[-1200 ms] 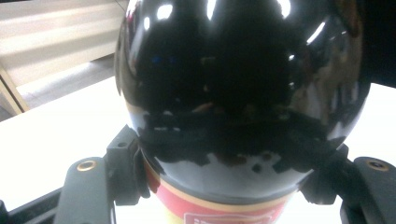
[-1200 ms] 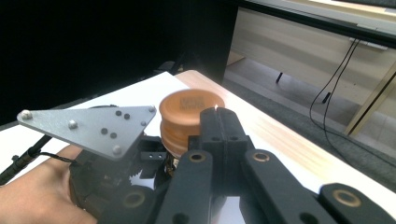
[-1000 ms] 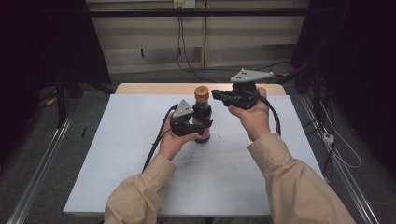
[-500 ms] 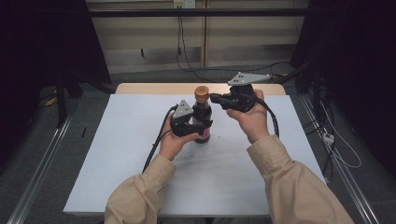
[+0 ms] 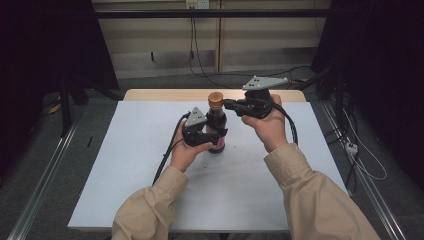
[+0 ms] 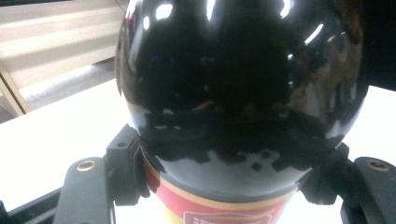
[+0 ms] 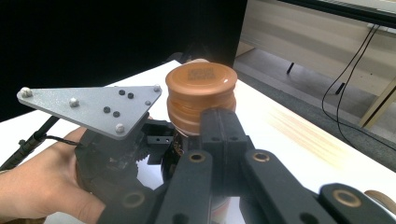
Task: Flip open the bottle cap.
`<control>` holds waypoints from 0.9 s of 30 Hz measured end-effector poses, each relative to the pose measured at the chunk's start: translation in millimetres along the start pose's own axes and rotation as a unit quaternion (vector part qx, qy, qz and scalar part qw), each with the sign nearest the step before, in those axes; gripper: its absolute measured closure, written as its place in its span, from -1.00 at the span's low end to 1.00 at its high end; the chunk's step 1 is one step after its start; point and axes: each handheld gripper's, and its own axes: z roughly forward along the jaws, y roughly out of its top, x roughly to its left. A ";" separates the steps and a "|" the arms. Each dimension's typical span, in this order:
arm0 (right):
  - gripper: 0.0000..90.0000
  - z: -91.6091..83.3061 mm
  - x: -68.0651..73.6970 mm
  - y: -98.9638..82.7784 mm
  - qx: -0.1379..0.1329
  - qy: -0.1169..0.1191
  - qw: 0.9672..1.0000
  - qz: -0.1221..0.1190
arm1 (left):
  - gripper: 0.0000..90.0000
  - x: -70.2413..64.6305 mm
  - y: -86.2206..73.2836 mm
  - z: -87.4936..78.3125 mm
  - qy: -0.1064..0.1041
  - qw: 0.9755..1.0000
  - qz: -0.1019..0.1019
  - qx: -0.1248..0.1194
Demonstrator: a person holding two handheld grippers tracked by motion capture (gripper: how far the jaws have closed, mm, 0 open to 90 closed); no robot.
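Nothing has shifted since the earlier frames: the left gripper stays clamped on the dark bottle, upright near the table's far edge. The right gripper, jaws closed, sits beside and just below the brown cap. Opening it well probably means steadying the bottle and closing squarely around the cap.

Bottle cut off top and bottom in the left gripper view; label text cropped, unreadable. Cap print too blurred to read in the right gripper view. Right gripper jaw tips hide the neck under the cap; contact unclear.
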 end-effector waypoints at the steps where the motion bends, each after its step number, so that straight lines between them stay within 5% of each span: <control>1: 1.00 0.1 0.0 0.2 0.001 0.000 1.000 0.000 | -0.31 0.0 0.0 0.0 0.000 1.000 0.000 0.000; 27: 1.00 0.8 4.3 8.9 -0.002 0.000 1.000 -0.011 | -0.31 0.6 -0.4 0.0 0.000 1.000 0.001 -0.001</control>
